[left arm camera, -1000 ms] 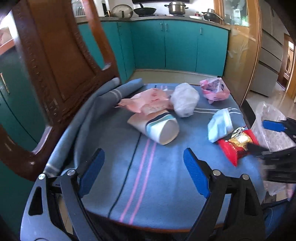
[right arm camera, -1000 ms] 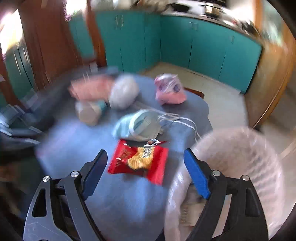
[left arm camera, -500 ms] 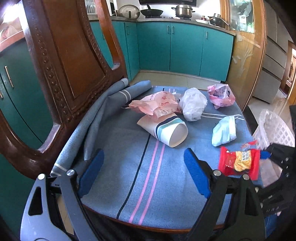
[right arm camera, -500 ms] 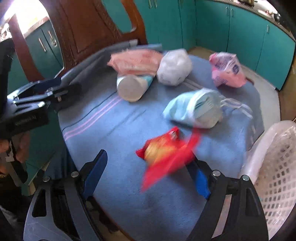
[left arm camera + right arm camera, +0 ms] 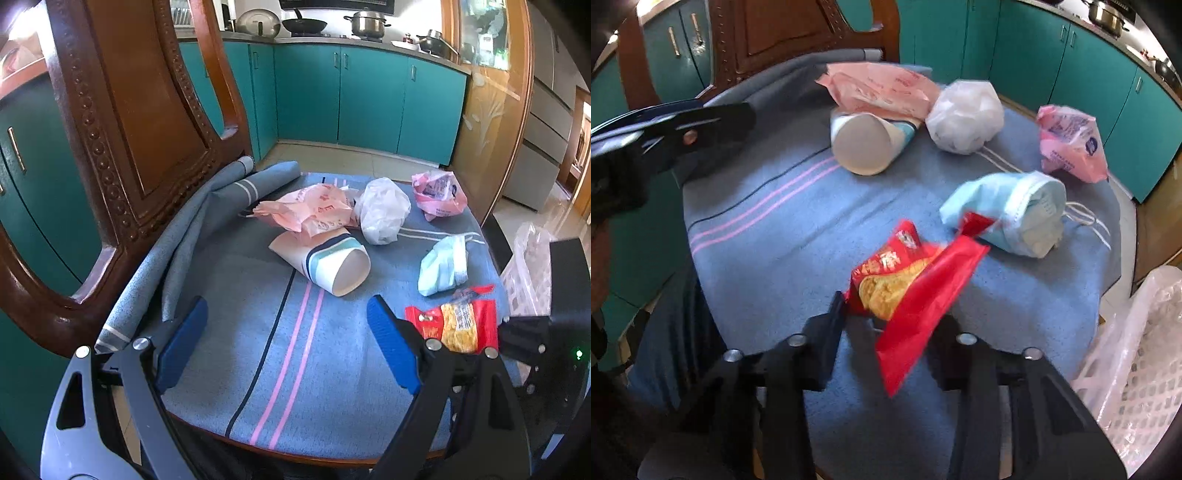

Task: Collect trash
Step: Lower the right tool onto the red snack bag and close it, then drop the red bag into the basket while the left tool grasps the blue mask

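Wrapper: red snack wrapper (image 5: 916,284) sits between the right gripper (image 5: 894,328) fingers, which are closing on it at the near edge of the cloth-covered surface (image 5: 236,295), its far end lifted.
Basket: lined white basket (image 5: 1137,354) waits just right of those fingers, likely the drop point.
Left gripper (image 5: 288,343): fingers spread wide, grasping nothing.
Remaining: paper cup (image 5: 332,258), face mask (image 5: 443,266) and bags lie beyond the fingers.

A second ago my right tool (image 5: 892,328) stood wide above the red snack packet (image 5: 912,291), which lay flat on the blue cloth. Now its jaws are closing with the packet between them, and the packet is tilted up, crumpled, one end off the cloth.
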`<action>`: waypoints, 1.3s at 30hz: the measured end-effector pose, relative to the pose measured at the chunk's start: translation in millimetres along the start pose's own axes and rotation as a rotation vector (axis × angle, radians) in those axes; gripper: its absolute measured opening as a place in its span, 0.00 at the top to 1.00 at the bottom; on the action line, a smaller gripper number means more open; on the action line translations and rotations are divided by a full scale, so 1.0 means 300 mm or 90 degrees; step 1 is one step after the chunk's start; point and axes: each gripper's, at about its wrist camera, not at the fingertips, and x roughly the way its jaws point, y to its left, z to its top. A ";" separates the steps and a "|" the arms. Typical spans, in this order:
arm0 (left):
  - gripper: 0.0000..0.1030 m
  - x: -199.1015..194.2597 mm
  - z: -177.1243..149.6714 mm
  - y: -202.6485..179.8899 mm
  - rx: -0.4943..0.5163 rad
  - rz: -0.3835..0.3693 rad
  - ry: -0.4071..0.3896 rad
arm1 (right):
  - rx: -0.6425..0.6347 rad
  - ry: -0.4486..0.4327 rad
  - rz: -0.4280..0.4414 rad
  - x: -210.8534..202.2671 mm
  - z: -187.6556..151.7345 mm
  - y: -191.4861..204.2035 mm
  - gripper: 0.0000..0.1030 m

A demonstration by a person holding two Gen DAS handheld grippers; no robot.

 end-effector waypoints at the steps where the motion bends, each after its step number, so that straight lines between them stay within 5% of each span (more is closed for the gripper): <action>1: 0.14 0.001 0.001 0.001 -0.001 0.000 0.000 | 0.000 0.000 0.000 0.000 0.000 0.000 0.65; 7: 0.14 0.014 0.002 -0.020 -0.001 -0.009 0.008 | 0.055 -0.069 0.050 -0.140 -0.018 -0.087 0.65; 14: 0.15 0.064 0.043 -0.196 0.060 -0.080 0.017 | 0.197 -0.176 -0.008 -0.364 -0.094 -0.347 0.65; 19: 0.15 0.162 0.084 -0.407 0.116 -0.150 0.044 | 0.252 -0.202 -0.026 -0.412 -0.149 -0.436 0.65; 24: 0.15 0.259 0.094 -0.524 0.148 -0.149 0.068 | 0.260 -0.198 -0.035 -0.407 -0.171 -0.452 0.65; 29: 0.61 0.327 0.075 -0.545 0.161 -0.138 0.106 | 0.259 -0.196 -0.039 -0.405 -0.165 -0.447 0.65; 31: 0.69 0.322 0.064 -0.528 0.160 -0.137 0.103 | 0.253 -0.197 -0.040 -0.404 -0.158 -0.437 0.65; 39: 0.77 0.140 0.062 -0.425 0.126 -0.134 0.028 | 0.250 -0.208 -0.053 -0.423 -0.168 -0.427 0.65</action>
